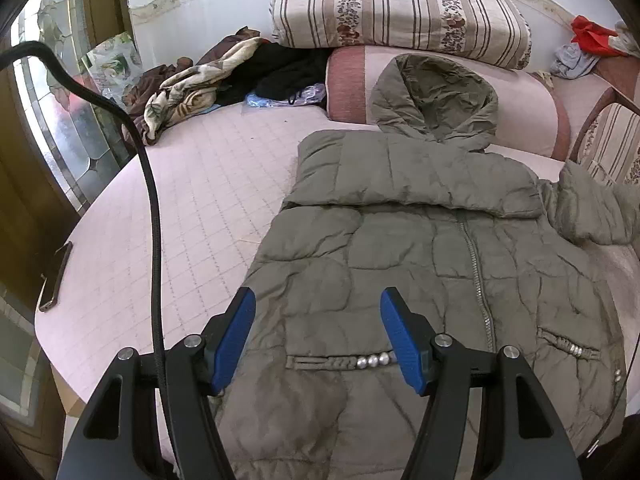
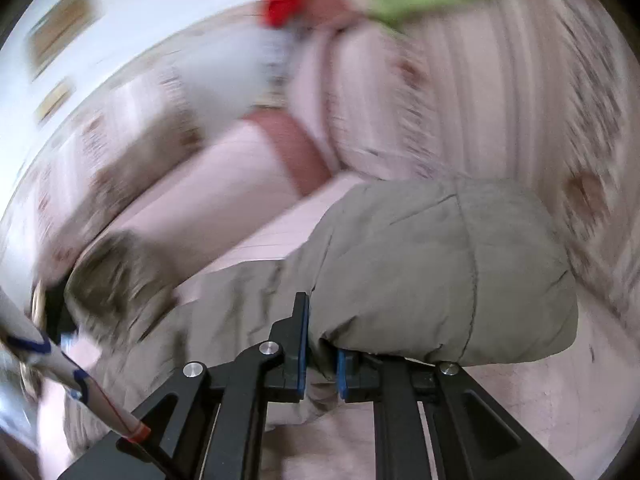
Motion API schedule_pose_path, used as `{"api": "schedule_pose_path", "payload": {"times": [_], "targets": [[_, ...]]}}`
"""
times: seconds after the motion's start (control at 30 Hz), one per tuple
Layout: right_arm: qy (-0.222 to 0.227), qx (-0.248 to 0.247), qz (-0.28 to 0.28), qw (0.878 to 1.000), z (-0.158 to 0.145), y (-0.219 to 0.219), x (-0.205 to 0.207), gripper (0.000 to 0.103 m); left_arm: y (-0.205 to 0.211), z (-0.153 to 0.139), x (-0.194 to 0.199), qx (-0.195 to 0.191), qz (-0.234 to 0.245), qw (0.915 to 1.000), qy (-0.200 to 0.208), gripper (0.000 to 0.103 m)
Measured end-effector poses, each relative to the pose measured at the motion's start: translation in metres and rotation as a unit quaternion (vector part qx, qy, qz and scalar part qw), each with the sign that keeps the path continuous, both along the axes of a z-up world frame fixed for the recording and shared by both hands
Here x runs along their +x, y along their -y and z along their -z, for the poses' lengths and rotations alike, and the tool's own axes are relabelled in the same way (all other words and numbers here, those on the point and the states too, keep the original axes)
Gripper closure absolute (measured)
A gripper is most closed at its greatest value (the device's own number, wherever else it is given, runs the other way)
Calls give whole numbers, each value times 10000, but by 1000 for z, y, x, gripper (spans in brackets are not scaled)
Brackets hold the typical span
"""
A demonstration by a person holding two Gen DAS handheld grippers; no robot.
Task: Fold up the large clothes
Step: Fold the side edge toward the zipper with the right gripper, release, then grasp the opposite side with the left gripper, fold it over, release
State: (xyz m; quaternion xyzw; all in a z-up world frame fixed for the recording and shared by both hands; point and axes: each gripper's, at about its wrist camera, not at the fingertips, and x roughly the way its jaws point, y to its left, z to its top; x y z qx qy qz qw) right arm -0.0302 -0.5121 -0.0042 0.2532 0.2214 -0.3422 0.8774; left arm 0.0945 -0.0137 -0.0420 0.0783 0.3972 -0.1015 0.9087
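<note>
An olive-green hooded puffer jacket [image 1: 420, 264] lies face up on the pink quilted bed [image 1: 208, 200], zipper closed, hood [image 1: 436, 96] propped against a pink bolster. Its left sleeve is folded across the chest [image 1: 400, 176]. My left gripper [image 1: 318, 320] is open and empty, hovering above the jacket's lower left part near a beaded pocket [image 1: 352, 360]. My right gripper [image 2: 322, 354] is shut on the jacket's right sleeve [image 2: 440, 272] and holds it lifted above the bed. The right wrist view is blurred by motion.
A striped pillow [image 1: 400, 8] rests on a pink bolster [image 1: 352, 80] at the back. Piled clothes [image 1: 224, 76] lie at the back left. A phone [image 1: 56, 276] lies at the bed's left edge. A black cable [image 1: 152, 184] hangs across. Red cloth [image 1: 592, 36] lies far right.
</note>
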Motion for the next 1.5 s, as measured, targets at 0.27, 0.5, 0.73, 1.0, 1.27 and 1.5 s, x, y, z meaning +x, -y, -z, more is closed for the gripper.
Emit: {"api": "schedule_pose_path", "payload": {"times": [0.27,0.5,0.73,1.0,1.27,1.5], "targets": [[-561,-812,-1952,9758,2,-130,74,91,-18,3,3,-41,-221,9997,-34,39],[-1223,-822,-3109,9390,51,-194,123,91,-31,4,12,-153,-388,9991,-50,39],[-2006,-913,-4068,8865,100,-248,139,68,-37,-1,26,-378,-417,9984,-99,39],[-1608,-747,-4702,8645,61,-247,92,27,-4,-2,56,-1142,218,9918,-534,30],[-937,105,-3919,9152,43,-173,65,25,52,41,90,-1276,595,9831,-1172,27],[-891,183,-3389,9364,40,-144,69,25,99,77,108,-1445,957,9709,-1650,41]]}}
